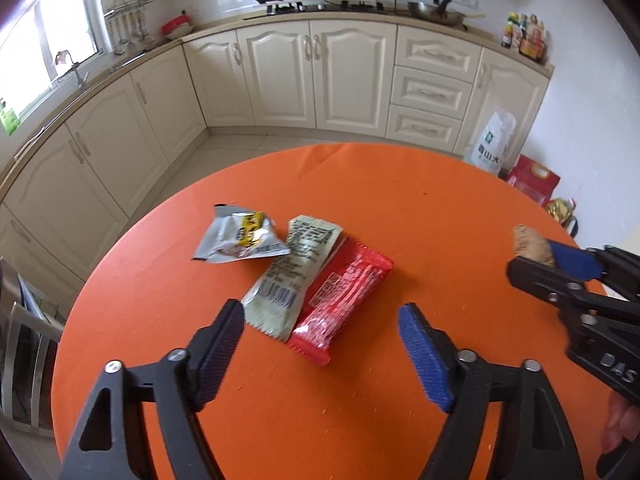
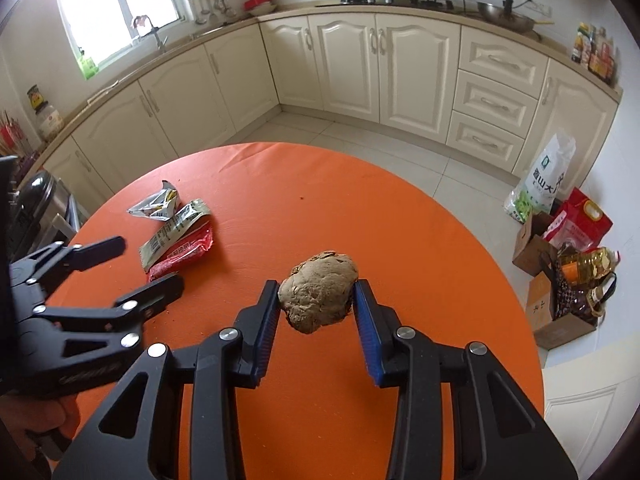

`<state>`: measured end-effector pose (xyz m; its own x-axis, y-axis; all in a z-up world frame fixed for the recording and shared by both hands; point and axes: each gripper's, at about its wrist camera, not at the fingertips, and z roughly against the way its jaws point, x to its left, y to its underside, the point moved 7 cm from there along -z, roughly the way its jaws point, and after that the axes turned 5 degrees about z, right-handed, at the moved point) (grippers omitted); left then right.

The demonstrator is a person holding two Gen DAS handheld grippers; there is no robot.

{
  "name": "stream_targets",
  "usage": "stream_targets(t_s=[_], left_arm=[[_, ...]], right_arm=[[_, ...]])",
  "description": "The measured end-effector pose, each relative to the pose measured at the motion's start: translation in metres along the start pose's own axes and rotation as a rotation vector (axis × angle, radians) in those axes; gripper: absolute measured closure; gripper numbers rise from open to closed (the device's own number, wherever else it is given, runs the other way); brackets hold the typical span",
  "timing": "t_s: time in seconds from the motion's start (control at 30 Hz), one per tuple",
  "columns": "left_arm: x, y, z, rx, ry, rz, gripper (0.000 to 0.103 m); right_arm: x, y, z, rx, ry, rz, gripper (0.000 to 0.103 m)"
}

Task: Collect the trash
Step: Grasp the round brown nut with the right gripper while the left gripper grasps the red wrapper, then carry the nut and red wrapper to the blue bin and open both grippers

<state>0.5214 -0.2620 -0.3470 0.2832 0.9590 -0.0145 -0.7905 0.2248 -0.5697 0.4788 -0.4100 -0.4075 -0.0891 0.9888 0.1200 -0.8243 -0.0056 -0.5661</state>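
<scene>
Right gripper clamped on brown lump above orange table; left gripper open, empty, over red wrapper and two wrappers at 11 o'clock.

"DAS" on right claw body; wrapper print unreadable
</scene>
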Motion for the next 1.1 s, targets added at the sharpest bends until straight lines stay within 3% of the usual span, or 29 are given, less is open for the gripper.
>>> stream_targets(t_s=[0.17, 0.27, 0.33, 0.4, 0.5, 0.57, 0.83, 1.1], left_arm=[[-0.021, -0.012, -0.022, -0.019, -0.033, -0.094, 0.039], [-0.029, -0.019, -0.033, -0.036, -0.011, -0.114, 0.057], [-0.031, -0.016, -0.038, -0.019, 0.05, -0.093, 0.083], [-0.023, -0.014, -0.038, -0.02, 0.059, -0.075, 0.086], [-0.006, -0.011, -0.039, -0.007, 0.141, 0.018, 0.095], [0.007, -0.01, -0.037, -0.002, 0.195, 0.078, 0.097], [0.035, 0.007, -0.013, 0.0, 0.248, 0.116, 0.1], [0.029, 0.044, 0.045, -0.037, 0.283, 0.13, 0.1]], right_arm=[[-0.007, 0.003, 0.003, -0.001, -0.005, -0.017, 0.065], [-0.007, 0.005, 0.005, -0.006, -0.02, -0.022, 0.065], [-0.004, 0.006, 0.006, -0.006, -0.027, -0.026, 0.065], [-0.002, 0.007, 0.008, -0.007, -0.033, -0.029, 0.065], [-0.001, 0.009, 0.015, -0.014, -0.034, -0.026, 0.065], [-0.001, 0.011, 0.019, -0.019, -0.034, -0.026, 0.065], [-0.002, 0.019, 0.04, -0.03, -0.036, -0.04, 0.065], [-0.003, 0.037, 0.079, -0.057, -0.03, -0.051, 0.065]])
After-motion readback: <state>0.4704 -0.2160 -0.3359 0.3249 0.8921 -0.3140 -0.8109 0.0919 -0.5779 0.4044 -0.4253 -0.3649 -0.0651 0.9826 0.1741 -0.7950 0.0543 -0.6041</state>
